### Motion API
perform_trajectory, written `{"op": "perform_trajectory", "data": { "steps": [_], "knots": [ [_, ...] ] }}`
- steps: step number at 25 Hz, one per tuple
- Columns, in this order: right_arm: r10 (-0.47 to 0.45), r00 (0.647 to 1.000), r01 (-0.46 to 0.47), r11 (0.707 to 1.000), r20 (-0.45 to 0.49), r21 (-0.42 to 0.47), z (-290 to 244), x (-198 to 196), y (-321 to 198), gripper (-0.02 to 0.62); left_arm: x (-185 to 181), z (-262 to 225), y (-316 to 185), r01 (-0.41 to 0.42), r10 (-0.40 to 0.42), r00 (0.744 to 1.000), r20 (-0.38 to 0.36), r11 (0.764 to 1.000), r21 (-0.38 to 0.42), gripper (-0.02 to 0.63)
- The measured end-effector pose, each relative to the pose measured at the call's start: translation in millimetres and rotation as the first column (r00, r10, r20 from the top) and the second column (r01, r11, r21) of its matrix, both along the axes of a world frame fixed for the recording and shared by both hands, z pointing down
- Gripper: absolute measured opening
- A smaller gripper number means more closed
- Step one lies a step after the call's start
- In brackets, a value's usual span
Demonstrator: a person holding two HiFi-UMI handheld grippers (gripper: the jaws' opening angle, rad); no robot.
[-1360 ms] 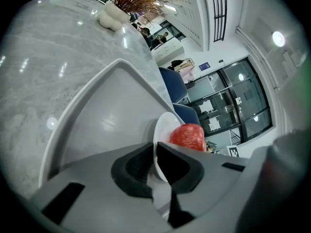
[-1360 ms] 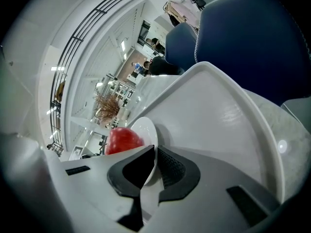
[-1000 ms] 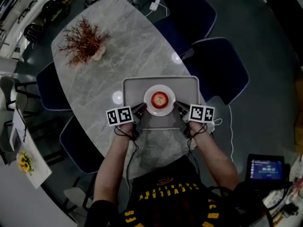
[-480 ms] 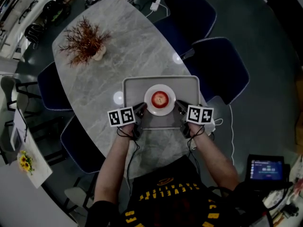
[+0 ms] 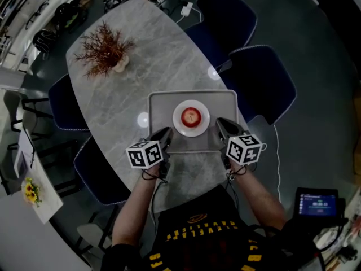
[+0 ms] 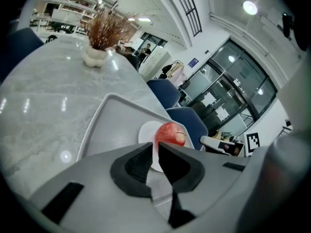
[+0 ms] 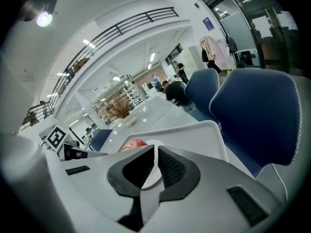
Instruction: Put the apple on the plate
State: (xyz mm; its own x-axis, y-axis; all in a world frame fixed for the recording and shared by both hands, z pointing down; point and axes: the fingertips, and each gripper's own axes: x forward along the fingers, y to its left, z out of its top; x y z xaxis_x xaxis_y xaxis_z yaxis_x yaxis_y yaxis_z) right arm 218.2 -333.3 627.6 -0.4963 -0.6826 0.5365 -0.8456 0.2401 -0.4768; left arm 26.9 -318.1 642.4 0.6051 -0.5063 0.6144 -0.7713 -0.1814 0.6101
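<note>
A red apple (image 5: 190,117) sits on a small white plate (image 5: 181,127) in the middle of a grey tray (image 5: 161,103) on the marble table. My left gripper (image 5: 167,132) hovers near the tray's front left edge, shut and empty. In the left gripper view the apple (image 6: 170,132) shows just beyond the jaws (image 6: 155,147). My right gripper (image 5: 219,122) hangs near the tray's front right, also shut with nothing held. From the right gripper view the apple (image 7: 134,144) peeks over the jaws (image 7: 155,149), left of them.
A vase of dried red branches (image 5: 105,50) stands at the table's far left. Dark blue chairs (image 5: 260,82) ring the table. A charger and cable (image 5: 185,5) lie at the far end. A device with a lit screen (image 5: 318,201) sits at lower right.
Both grippers have drawn back from the plate toward me and lifted, their marker cubes now tilted. The apple stays on the plate.
</note>
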Motion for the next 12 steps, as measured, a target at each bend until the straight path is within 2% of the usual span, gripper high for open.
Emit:
{"op": "perform_trajectory", "data": {
  "steps": [2,3,6,9,12],
  "knots": [
    [-0.043,0.999,0.042,0.997,0.026,0.058,-20.4,-9.7,3.5,0.029,5.8,-24.3,3.6,-0.013,0.012,1.0,0.01,0.997,0.08,0.037],
    [-0.077,0.996,0.073,0.993,0.042,0.09,-31.8,-16.0,6.4,0.029,10.5,-37.5,6.1,-0.022,0.021,1.0,0.006,0.992,0.123,0.001],
    [-0.16,0.986,0.147,0.97,0.054,0.194,-66.4,-28.2,15.8,0.006,30.0,-75.6,15.2,-0.058,0.062,0.998,-0.008,0.97,0.236,0.0],
    [-0.173,0.984,0.157,0.953,0.042,0.259,-91.7,-30.2,19.0,0.006,45.9,-106.8,17.1,-0.098,0.092,0.995,0.034,0.936,0.339,0.0],
    [-0.162,0.987,0.151,0.942,0.011,0.3,-104.3,-28.7,15.9,0.006,55.6,-130.5,11.4,-0.098,0.076,0.995,0.069,0.9,0.424,0.0]
  ]
}}
